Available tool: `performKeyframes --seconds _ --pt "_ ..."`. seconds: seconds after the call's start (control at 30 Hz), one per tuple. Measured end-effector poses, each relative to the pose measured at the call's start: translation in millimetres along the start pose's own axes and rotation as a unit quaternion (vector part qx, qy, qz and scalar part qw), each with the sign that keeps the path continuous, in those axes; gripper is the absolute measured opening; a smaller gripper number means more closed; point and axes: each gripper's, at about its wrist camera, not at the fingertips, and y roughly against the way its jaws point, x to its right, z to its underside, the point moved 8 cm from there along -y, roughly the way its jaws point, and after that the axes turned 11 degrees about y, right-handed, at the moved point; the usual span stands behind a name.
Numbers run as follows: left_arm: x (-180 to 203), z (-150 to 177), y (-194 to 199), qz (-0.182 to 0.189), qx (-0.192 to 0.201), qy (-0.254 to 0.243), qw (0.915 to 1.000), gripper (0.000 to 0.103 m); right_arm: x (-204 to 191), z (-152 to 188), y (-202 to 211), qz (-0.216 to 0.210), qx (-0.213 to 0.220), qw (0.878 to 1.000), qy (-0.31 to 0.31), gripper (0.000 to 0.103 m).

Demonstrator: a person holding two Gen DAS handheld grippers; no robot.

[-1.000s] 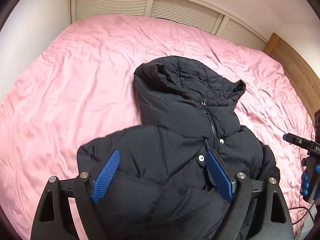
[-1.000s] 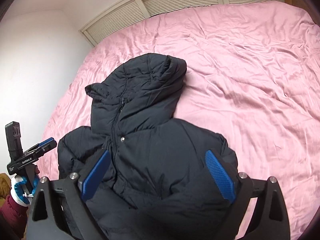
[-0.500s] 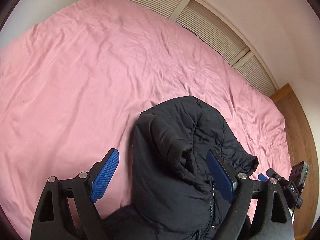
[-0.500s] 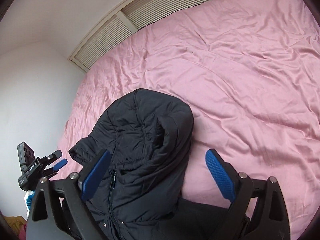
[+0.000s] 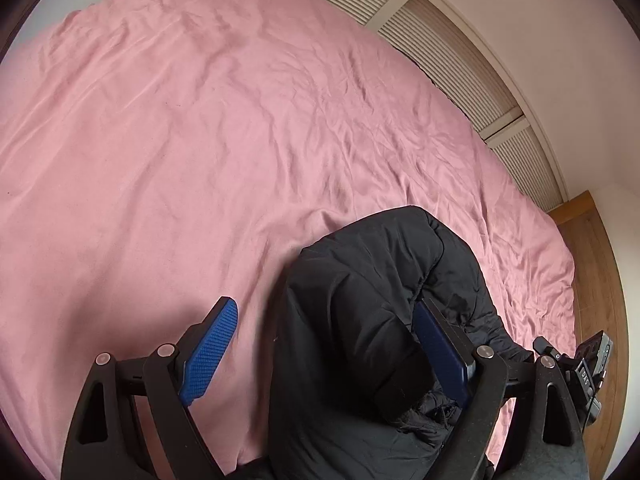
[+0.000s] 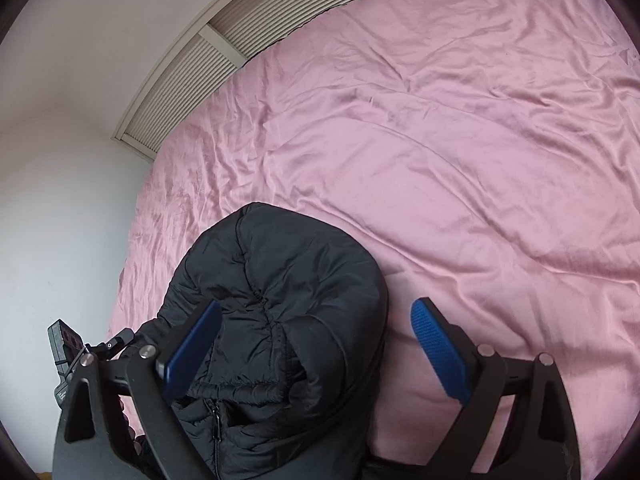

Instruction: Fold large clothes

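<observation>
Sliding forward along the black jacket (image 5: 360,320), both claws are now sitting over its hood end, where a second ago they were hanging over the chest and the snap buttons; the body of the jacket has dropped out of both views and only the hood and collar are showing, lying on the pink bed sheet (image 5: 200,140). That is suggesting the hood is the next part to be folded back onto the jacket, a step not yet begun. The left claw (image 5: 324,344) is standing wide, its outer pad over bare sheet beside the hood and its inner pad down against the hood's opening, pinching nothing. The right claw (image 6: 316,344) is likewise standing wide, straddling the hood's other side, one pad over the puffy fabric near the zip (image 6: 216,408) and the other over sheet just beside the hood, gripping nothing. The slatted headboard (image 6: 224,40) is lying well beyond the hood.
</observation>
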Motion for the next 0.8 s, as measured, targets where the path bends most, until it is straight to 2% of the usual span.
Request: performKeyframes --seconds 0.23,0.53,0.6,0.67,0.7,0.77,0.8 --pt "-3.1 5.0 -19.3 0.018 -0.018 0.02 0.9995 0.088 -0.8 -3.1 -17.8 0.014 -0.013 1.0 0.017 0.097" --pt "-10.8 9.7 -38.1 0.006 -0.029 0.029 0.9992 0.088 0.0 0.0 -39.0 0.032 -0.034 0.998 0.032 0.093" --pt "-13.2 9.3 -40.8 0.002 -0.028 0.032 0.9991 0.088 -2.0 -0.1 -42.6 0.031 -0.037 0.998 0.036 0.086" --pt "-15.7 9.5 -42.6 -0.004 -0.028 0.036 0.999 0.085 -3.8 1.4 -46.7 0.035 -0.045 0.997 0.043 0.072" --pt "-15.6 10.0 -43.8 -0.005 -0.03 0.036 0.9989 0.078 -4.7 2.9 -49.2 0.038 -0.051 0.997 0.048 0.068" --pt "-14.4 13.3 -47.5 -0.014 -0.036 0.029 0.9988 0.061 -5.3 6.6 -53.1 0.046 -0.064 0.995 0.057 0.042" --pt "-12.7 15.7 -49.7 -0.017 -0.042 0.022 0.9987 0.045 -5.5 7.5 -53.2 0.048 -0.066 0.995 0.061 0.036"
